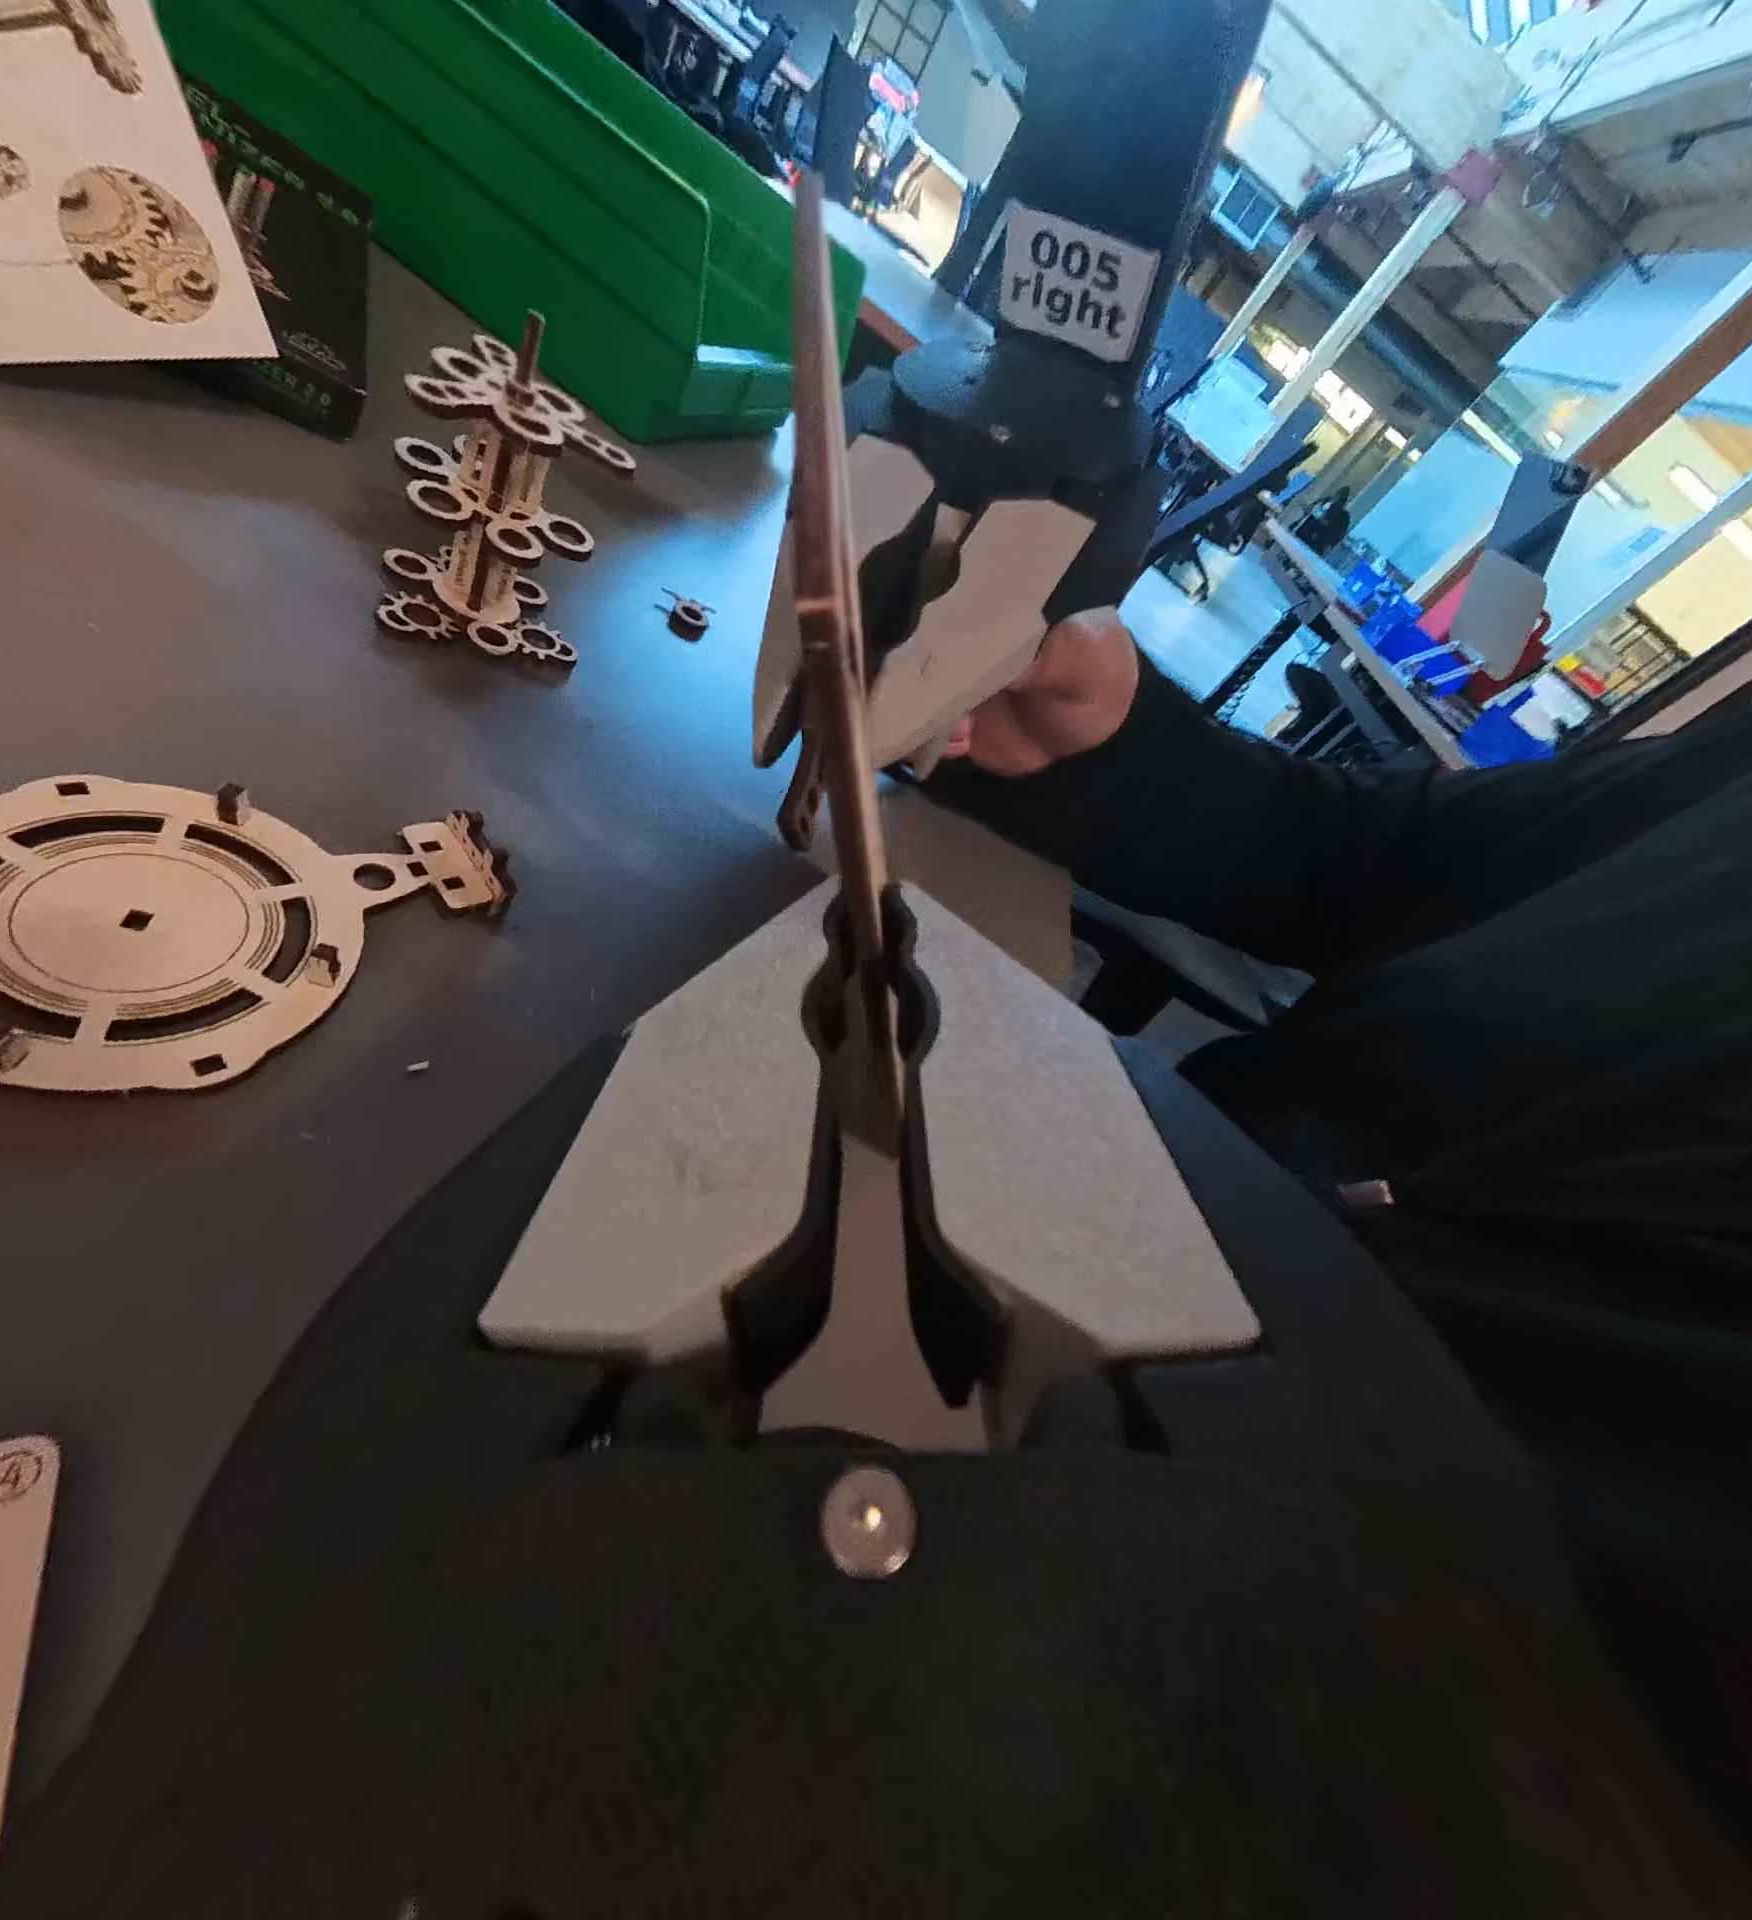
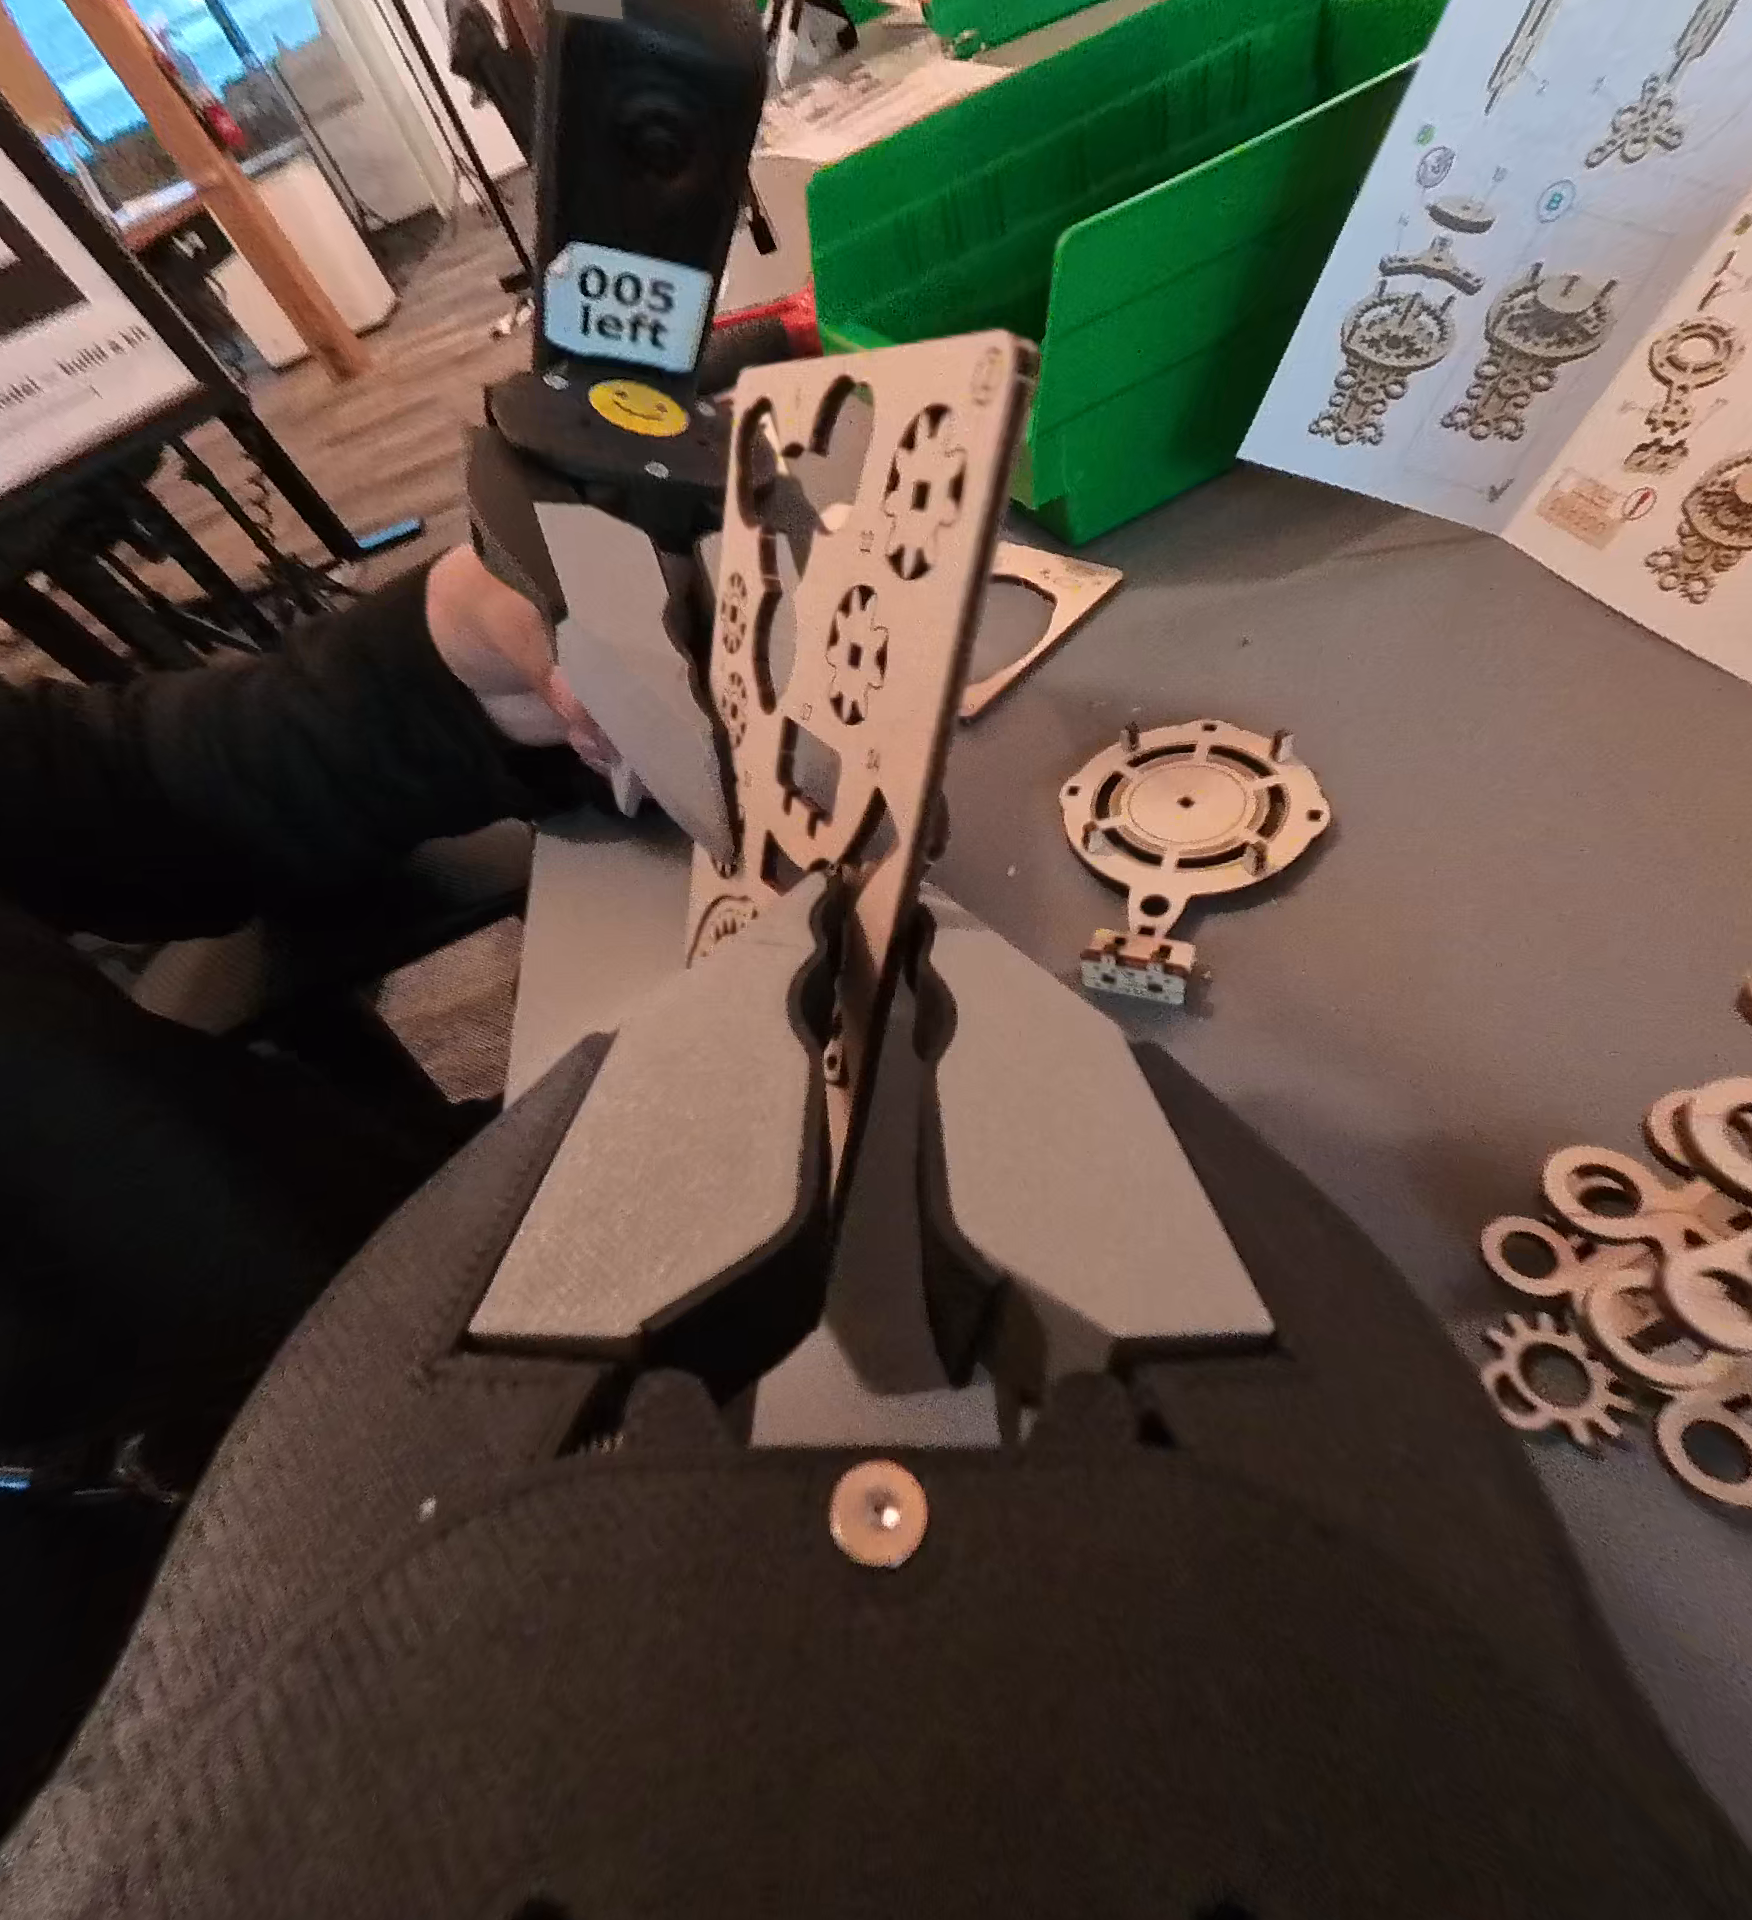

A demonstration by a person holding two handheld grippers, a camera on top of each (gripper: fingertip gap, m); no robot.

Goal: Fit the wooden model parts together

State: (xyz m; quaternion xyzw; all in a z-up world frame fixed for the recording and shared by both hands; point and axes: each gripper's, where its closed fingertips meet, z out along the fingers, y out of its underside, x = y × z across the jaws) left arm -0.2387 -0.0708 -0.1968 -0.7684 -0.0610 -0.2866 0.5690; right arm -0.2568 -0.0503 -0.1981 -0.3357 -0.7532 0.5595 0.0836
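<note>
Wooden pieces sit on the dark table (image 1: 228,644), and one thin wooden sheet (image 2: 851,644) with cut-out holes is up in the air. Two grippers hold that one sheet. It stands almost straight up, with its long side going up and down and its top tipped a little.

From the left in the left wrist view, there is one round wooden base (image 1: 134,925) lying flat with little pegs sticking up. Behind it stands one wooden tower (image 1: 498,499) made of rings and gears. One tiny dark piece (image 1: 687,613) lies just past it. One green box (image 1: 539,208) sits at the back, and what is inside cannot be seen.

The left gripper (image 1: 867,935) pinches the sheet's bottom edge, jaws squeezed narrow on it. The right gripper (image 2: 867,925) pinches the sheet too, jaws tight on it.

One paper page of pictures (image 2: 1620,343) stands at the right.
</note>
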